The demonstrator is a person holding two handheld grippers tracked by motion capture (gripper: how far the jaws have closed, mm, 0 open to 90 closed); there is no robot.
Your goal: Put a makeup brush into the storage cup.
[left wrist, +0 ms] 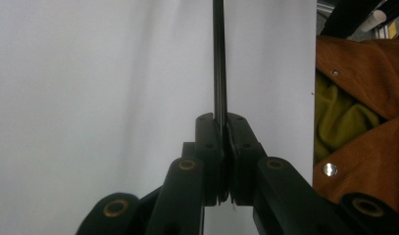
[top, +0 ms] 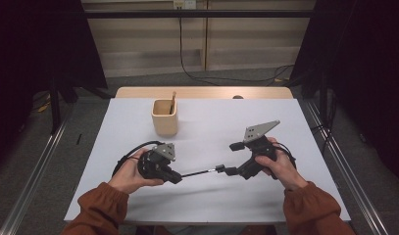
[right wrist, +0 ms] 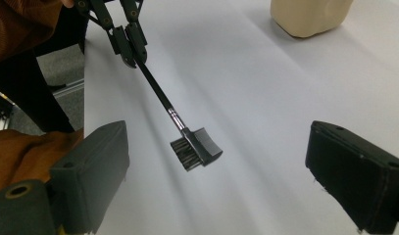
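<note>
White table (top: 138,196) is set under the high view, with a beige holder (top: 164,117) standing toward its far side. A thin black brush (right wrist: 194,147) is pinched by its handle between the pressed jaws of the left gripper (top: 176,177) and held level above the table. Its head is pointed at the right gripper (top: 233,158), whose jaws are spread wide around it, not touching
</note>
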